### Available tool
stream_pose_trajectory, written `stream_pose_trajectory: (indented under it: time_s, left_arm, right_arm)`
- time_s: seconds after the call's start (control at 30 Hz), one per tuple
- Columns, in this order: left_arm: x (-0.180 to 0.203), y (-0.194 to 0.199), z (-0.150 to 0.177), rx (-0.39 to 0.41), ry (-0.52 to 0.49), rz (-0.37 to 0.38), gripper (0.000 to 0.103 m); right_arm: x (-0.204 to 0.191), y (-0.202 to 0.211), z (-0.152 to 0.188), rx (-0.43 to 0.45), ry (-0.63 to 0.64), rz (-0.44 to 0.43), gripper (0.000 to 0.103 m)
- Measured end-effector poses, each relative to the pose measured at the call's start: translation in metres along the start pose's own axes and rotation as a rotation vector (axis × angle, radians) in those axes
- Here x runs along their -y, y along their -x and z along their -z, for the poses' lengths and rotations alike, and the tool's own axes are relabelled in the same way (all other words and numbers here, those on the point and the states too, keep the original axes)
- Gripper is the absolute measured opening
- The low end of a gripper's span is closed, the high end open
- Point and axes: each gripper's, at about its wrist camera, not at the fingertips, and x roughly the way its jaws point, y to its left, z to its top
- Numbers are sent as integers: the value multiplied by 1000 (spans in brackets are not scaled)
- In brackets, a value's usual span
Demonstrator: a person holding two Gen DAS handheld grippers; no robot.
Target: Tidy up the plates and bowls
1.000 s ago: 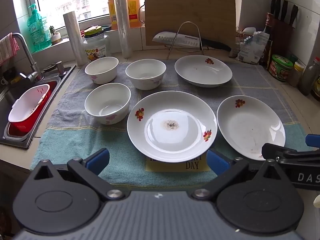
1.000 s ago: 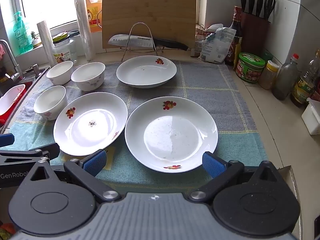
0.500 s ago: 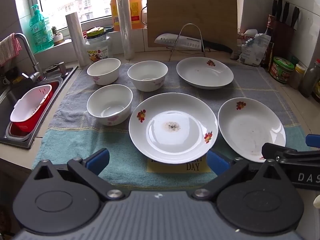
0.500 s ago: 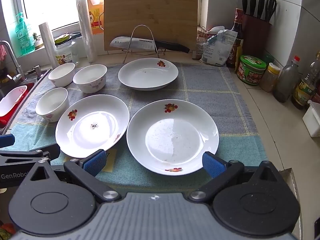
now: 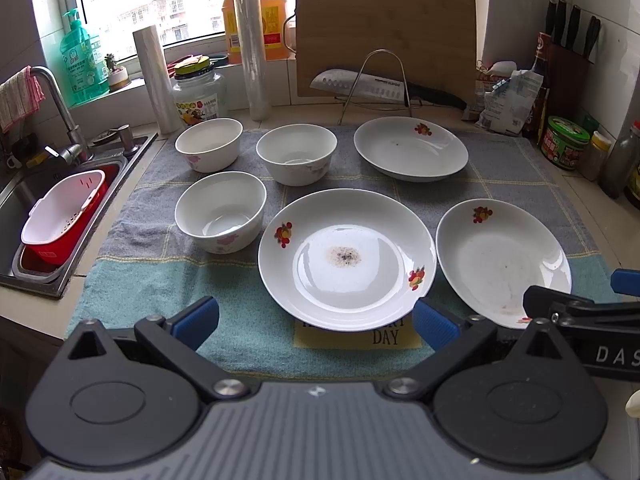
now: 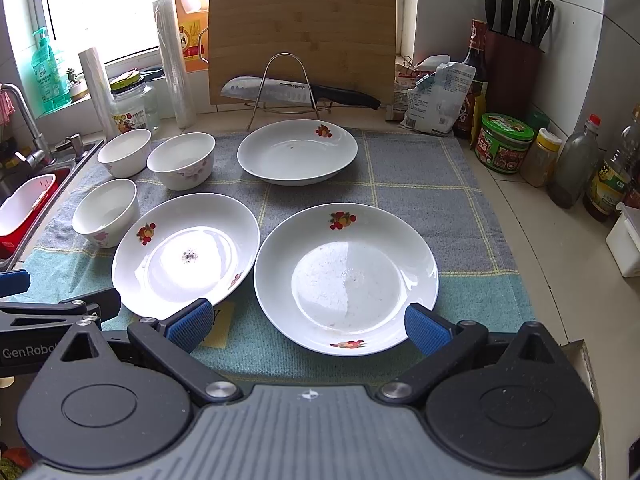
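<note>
Three white flowered plates lie on a towel: a middle plate (image 5: pixel 346 258) (image 6: pixel 186 252) with a dark speck, a right plate (image 5: pixel 502 262) (image 6: pixel 346 276) and a far plate (image 5: pixel 411 148) (image 6: pixel 297 152). Three white bowls stand at the left: a near bowl (image 5: pixel 221 210) (image 6: pixel 106 216), a far-left bowl (image 5: pixel 209 144) (image 6: pixel 124 152) and a middle bowl (image 5: pixel 297 154) (image 6: pixel 181 160). My left gripper (image 5: pixel 316 322) hangs open just short of the middle plate's near rim. My right gripper (image 6: pixel 306 322) hangs open before the right plate. Neither holds anything.
A sink (image 5: pixel 28 208) with a red-and-white basket (image 5: pixel 64 216) lies left. A cutting board (image 5: pixel 384 36), knife on a wire rack (image 5: pixel 374 88), jar (image 5: pixel 198 92) and film rolls line the back. Jars and bottles (image 6: pixel 504 142) stand right. The counter edge runs below the towel (image 5: pixel 160 280).
Both cameras have drawn back and risen slightly, so the dishes sit a little lower and farther in view. No dish has moved and both grippers stay open.
</note>
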Motion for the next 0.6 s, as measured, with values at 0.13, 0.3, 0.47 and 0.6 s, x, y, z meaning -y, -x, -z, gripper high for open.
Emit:
stream_pose_trajectory:
  time_s: [0.13,0.3,0.47,0.6]
  left_arm:
    - [0,0,0,0,0,1,102]
    - [1,-1,-1,-4,-1,-1,102]
    - [2,-1,-2,-2,-1,-1,102]
    - [2,-2,-2,0,-2,-1,102]
  right_arm:
    - [0,0,0,0,-1,-1,103]
    - [2,-1,-1,-2,-4,-3,103]
    - [3,-1,-1,1,-6,-7,103]
    - [3,-2,-3,3,-5,-6,103]
